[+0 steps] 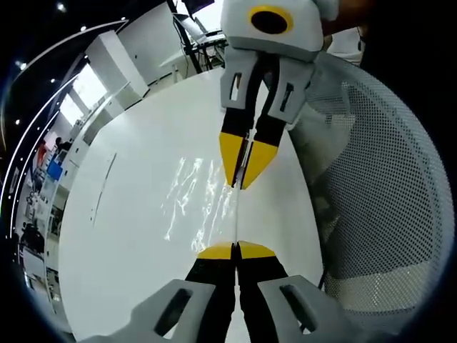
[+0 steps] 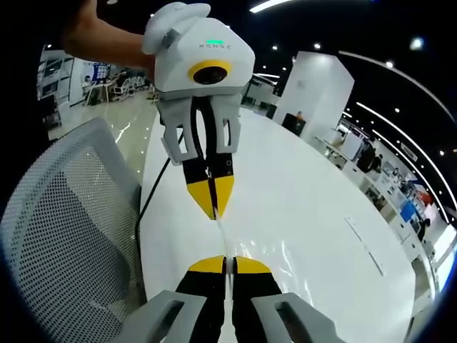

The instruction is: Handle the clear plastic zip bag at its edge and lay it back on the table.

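Now we pinch the clear, crinkly zip bag (image 1: pixel 203 204) taut between both closed grippers (image 1: pixel 235 251) (image 2: pixel 223 265) above the glossy white worktop (image 1: pixel 128 236).

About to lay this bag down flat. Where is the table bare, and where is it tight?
The white table is bare beyond the clear bag, out to its far edge. It is tight by the mesh chair, where the left gripper and right gripper pinch the bag's edge.

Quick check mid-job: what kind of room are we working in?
Likely an open-plan office or lab: a long white table, a grey mesh chair beside it, strip ceiling lights, and rows of desks beyond.
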